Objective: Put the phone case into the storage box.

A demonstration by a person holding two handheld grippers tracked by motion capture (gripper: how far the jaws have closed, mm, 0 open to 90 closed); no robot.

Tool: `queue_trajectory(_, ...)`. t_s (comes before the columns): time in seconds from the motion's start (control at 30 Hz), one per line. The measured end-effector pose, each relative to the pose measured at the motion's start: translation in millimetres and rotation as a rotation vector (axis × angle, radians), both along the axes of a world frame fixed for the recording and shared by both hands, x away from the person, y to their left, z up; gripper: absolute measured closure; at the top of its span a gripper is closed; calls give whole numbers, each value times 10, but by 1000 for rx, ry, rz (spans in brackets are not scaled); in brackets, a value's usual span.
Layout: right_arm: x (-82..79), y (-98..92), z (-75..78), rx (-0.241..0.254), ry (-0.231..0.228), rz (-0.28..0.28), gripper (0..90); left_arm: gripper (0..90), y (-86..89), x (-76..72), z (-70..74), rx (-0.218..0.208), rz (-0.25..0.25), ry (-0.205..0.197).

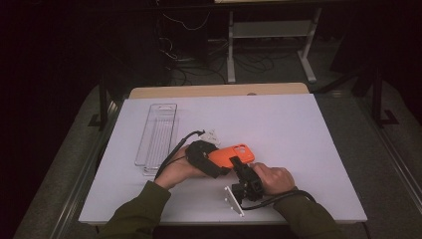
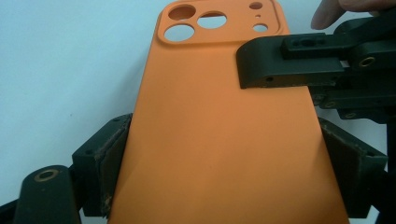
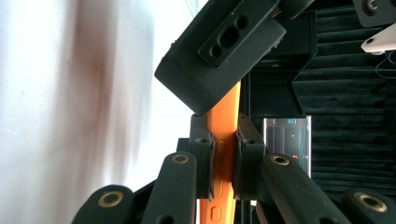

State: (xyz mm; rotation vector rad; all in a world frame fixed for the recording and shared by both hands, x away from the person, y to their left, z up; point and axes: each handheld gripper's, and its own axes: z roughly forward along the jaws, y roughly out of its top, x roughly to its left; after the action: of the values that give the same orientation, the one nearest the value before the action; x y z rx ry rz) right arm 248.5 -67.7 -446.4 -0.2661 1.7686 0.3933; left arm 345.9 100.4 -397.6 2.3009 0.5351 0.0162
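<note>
An orange phone case (image 1: pixel 234 154) is held just above the white table, between both hands. My left gripper (image 1: pixel 217 163) is shut on it across its width; in the left gripper view the case (image 2: pixel 224 130), camera holes at the far end, sits between my two pads (image 2: pixel 111 161). My right gripper (image 1: pixel 236 163) comes in from the right and is shut on the case's long edge. In the right gripper view the case (image 3: pixel 225 126) stands edge-on, pinched between my fingers (image 3: pixel 203 158). The right gripper's jaw also lies over the case's edge in the left gripper view.
A long clear plastic package (image 1: pixel 157 135) lies on the white table top (image 1: pixel 298 129) to the left of the hands. The table's wooden far edge (image 1: pixel 219 90) borders a dark floor with cables and a desk frame (image 1: pixel 271 45).
</note>
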Motion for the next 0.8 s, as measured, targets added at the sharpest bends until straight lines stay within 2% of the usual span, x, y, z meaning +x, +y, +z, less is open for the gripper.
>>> queue_trajectory(0.17, -3, -4, 17, 14, 3, 3, 804, 134, 12, -14, 22, -8, -10, -30)
queue_trajectory(0.37, 0, 1, 3, 5, 10, 4, 804, 114, 24, -15, 25, -13, -31, -17)
queue_trajectory(0.7, 28, -21, 1, -1, 19, -6, 803, 77, 42, -23, 65, -5, -50, -21)
queue_trajectory(0.8, 43, -38, 4, 8, 26, -14, 803, 75, 47, -29, 76, -16, -50, -21)
